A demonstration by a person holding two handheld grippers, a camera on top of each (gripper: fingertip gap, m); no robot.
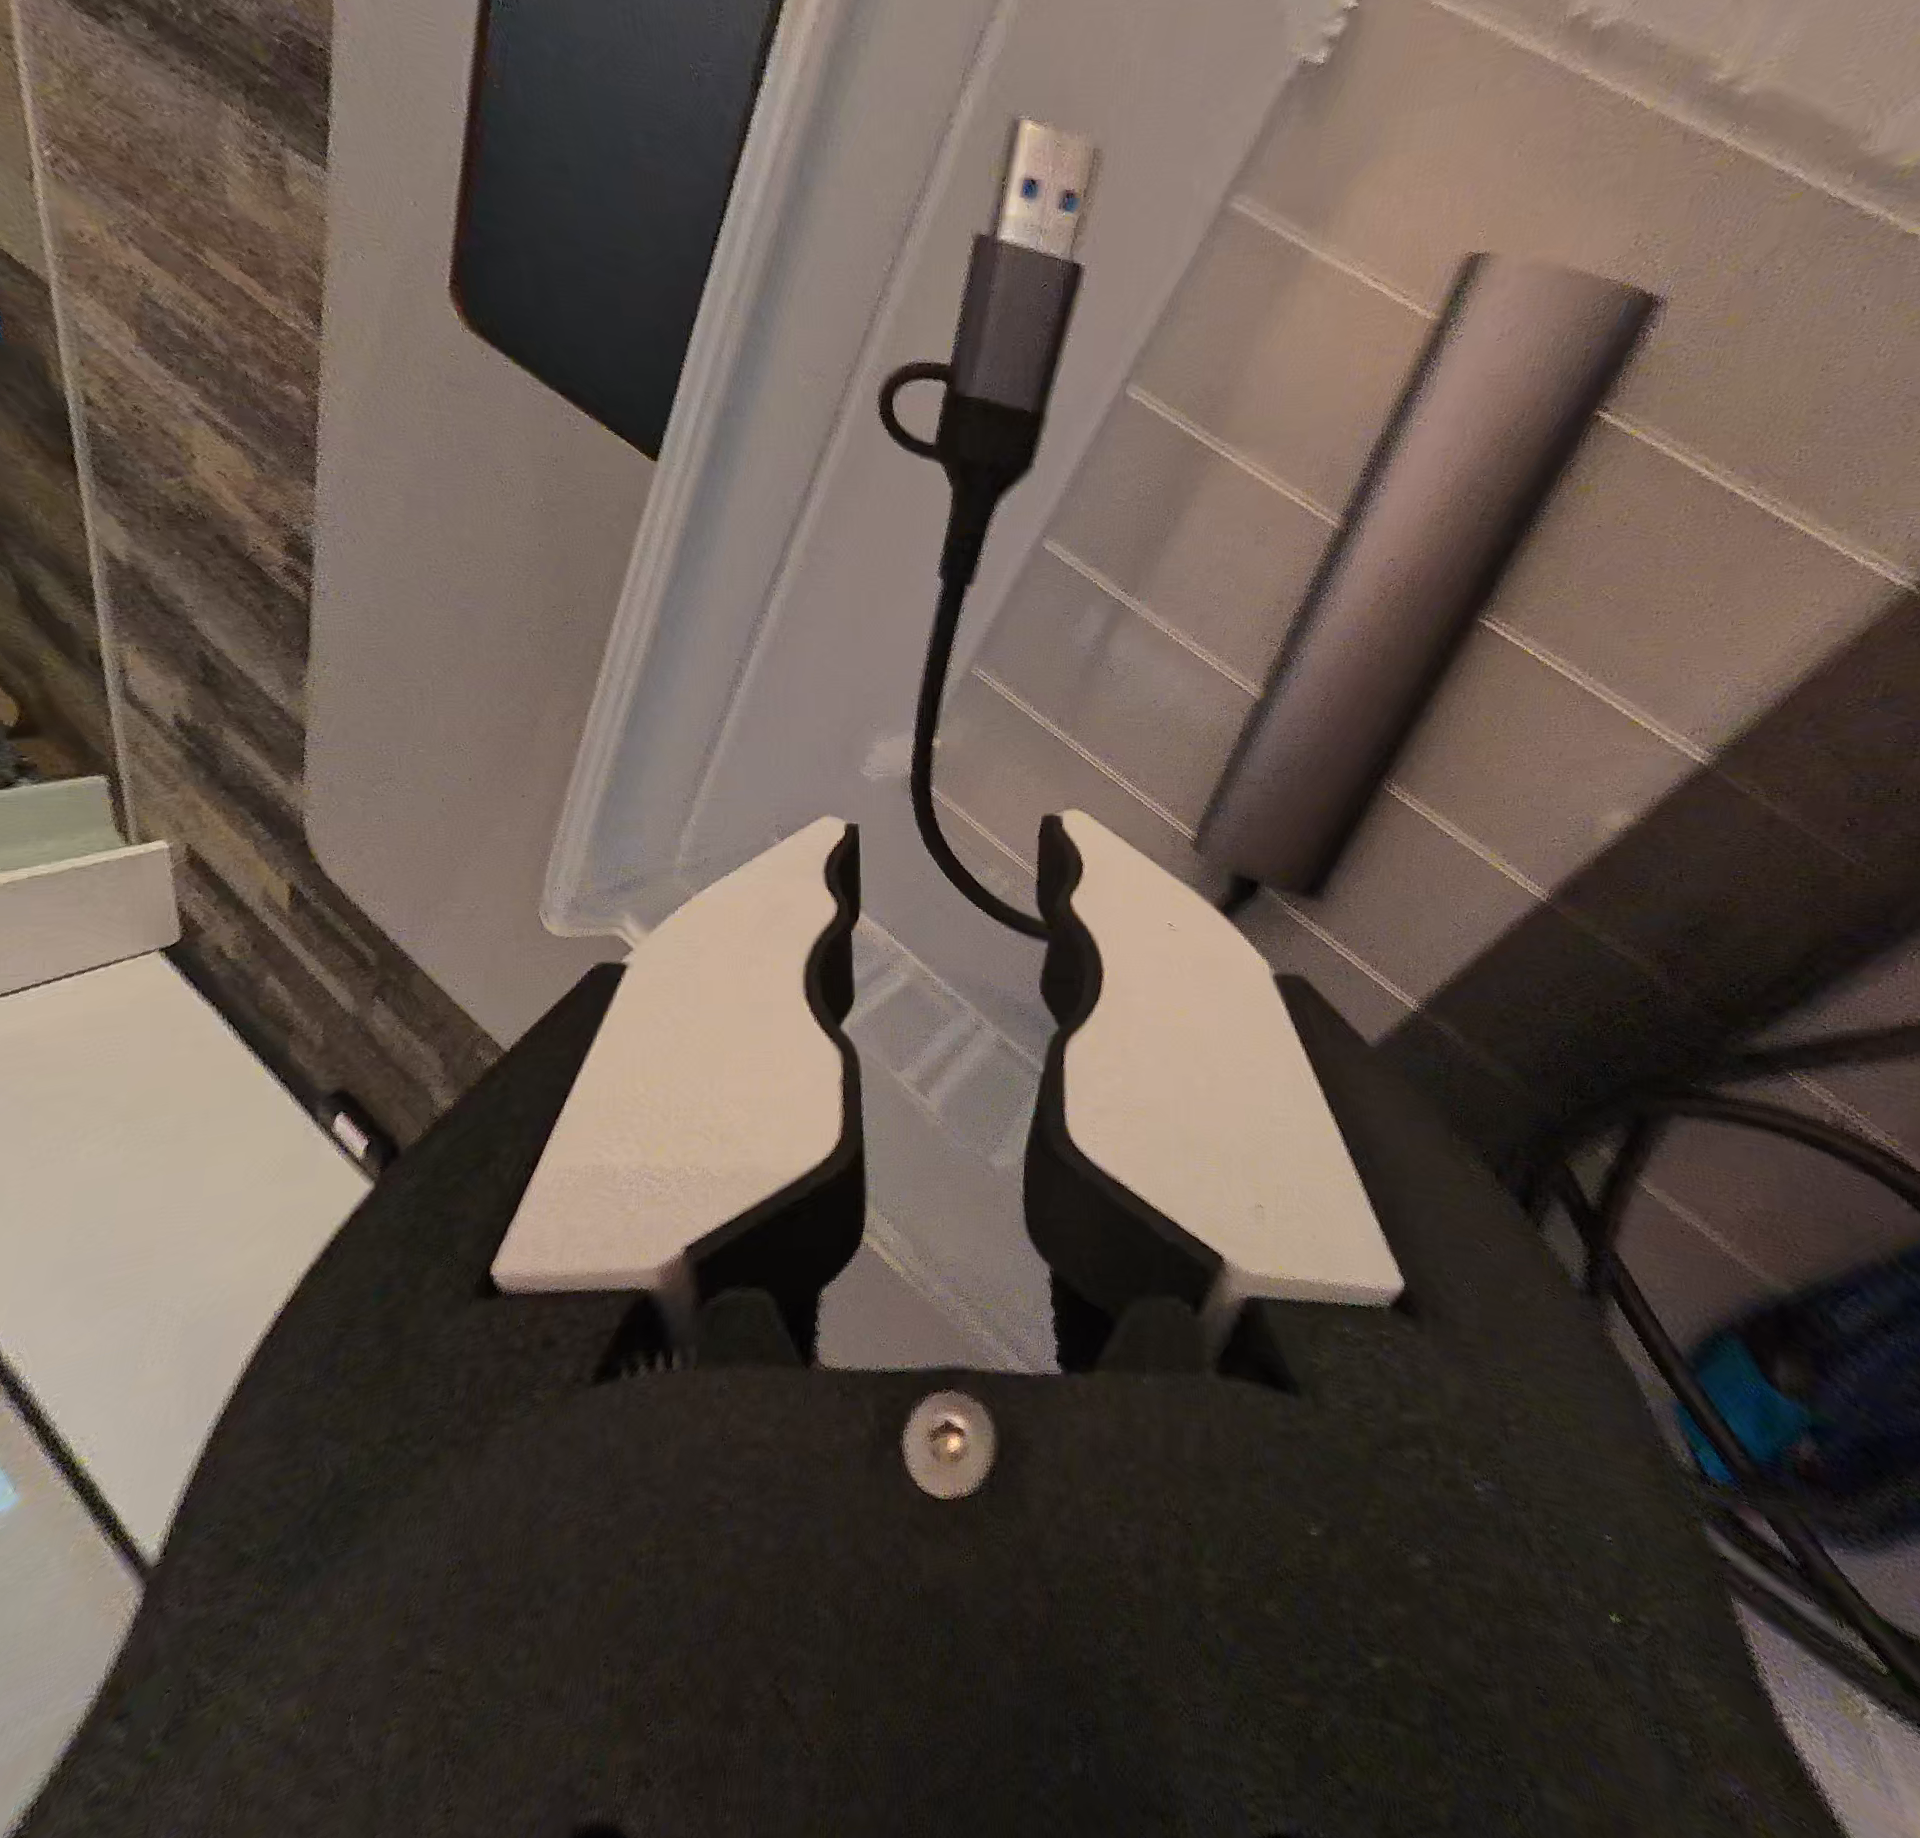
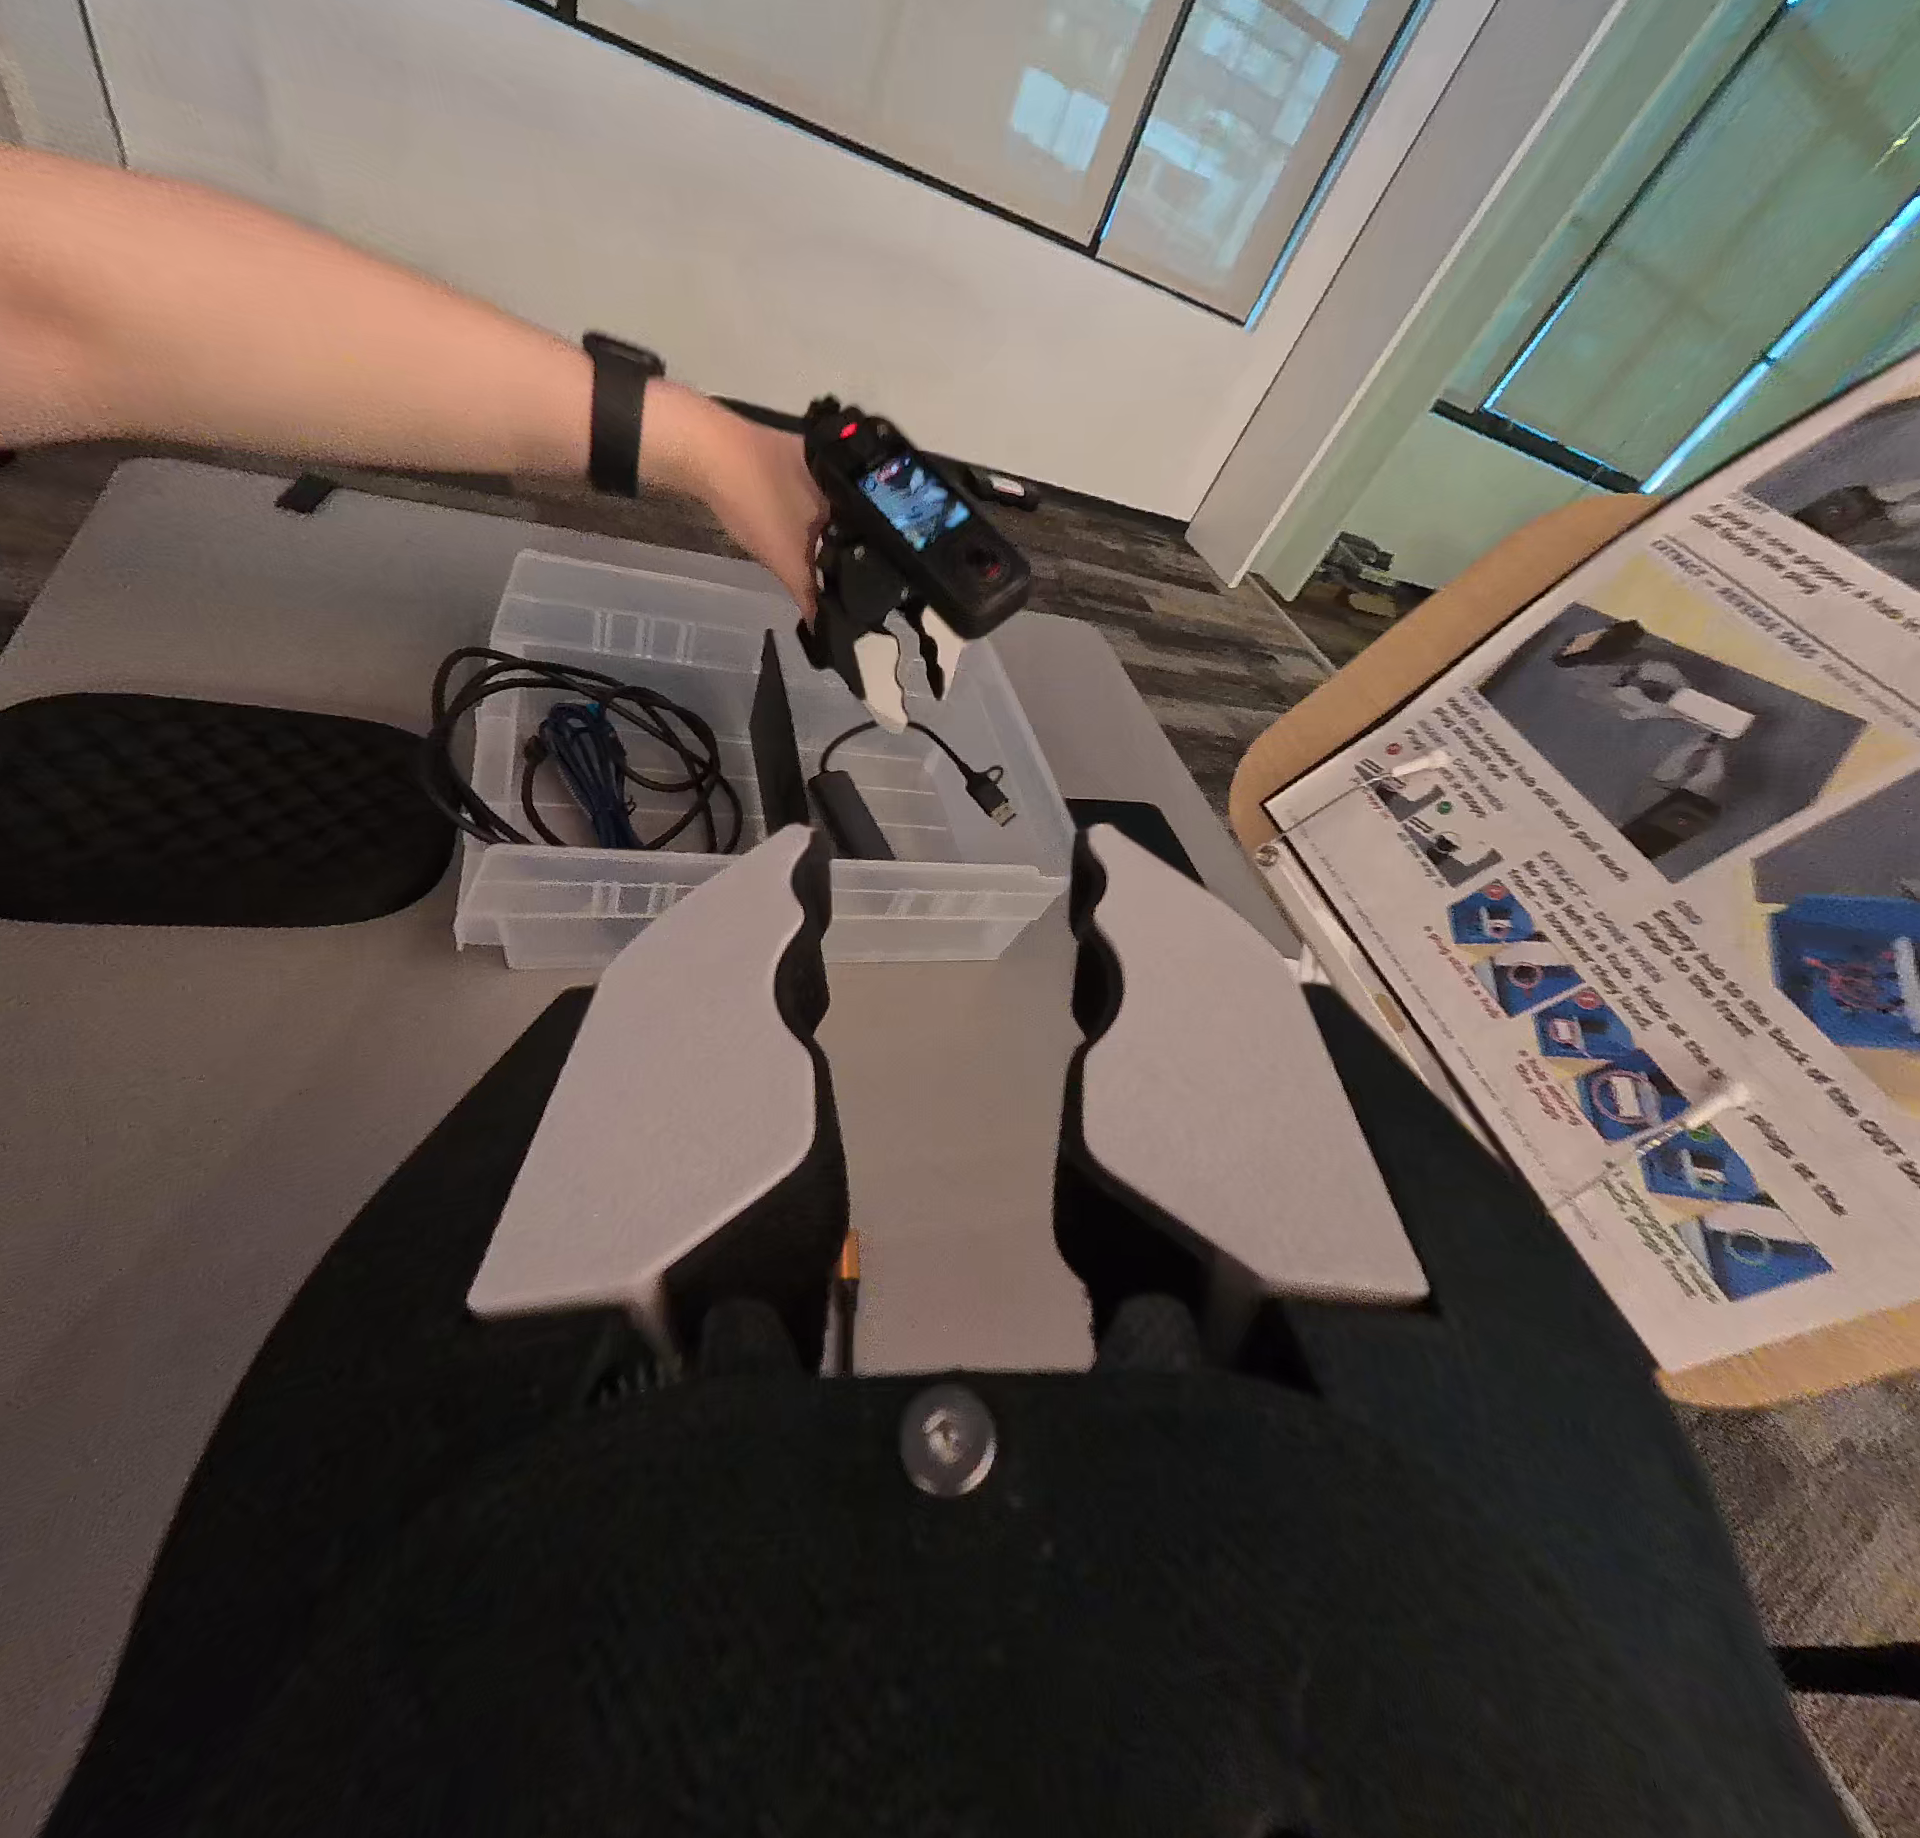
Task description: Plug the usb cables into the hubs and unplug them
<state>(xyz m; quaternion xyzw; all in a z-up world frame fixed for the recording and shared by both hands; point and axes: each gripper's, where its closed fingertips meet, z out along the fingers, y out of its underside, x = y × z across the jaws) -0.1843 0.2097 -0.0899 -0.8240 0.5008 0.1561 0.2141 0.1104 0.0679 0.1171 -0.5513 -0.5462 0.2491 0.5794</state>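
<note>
**Nothing plugged in yet: hub and cables lie in the bin**

Grey tabletop (image 2: 260, 1061) carries a clear plastic bin (image 2: 935, 921) with a dark divider (image 2: 774, 739) across its middle. On one side lies a slim grey USB hub (image 1: 1434, 583); its short black lead curves away to a silver-tipped plug (image 1: 1039, 199) that rests loose on the bin floor, joined to nothing. On the other side of the divider sit coiled black and blue cables (image 2: 592, 770), apparently untouched. By this showing, no plugging has been done and the whole task is left.

Left gripper (image 1: 948, 853) hangs low over the hub's side, jaws moderately parted and empty; the lead passes just ahead of its tips, and contact cannot be told. Right gripper (image 2: 951, 858) waits short of the bin's near wall, jaws wide and empty.

Room is tight inside: bin walls and divider hem the hub in. An instruction board (image 2: 1558, 957) stands close on the right; tabletop before the bin lies open.
</note>
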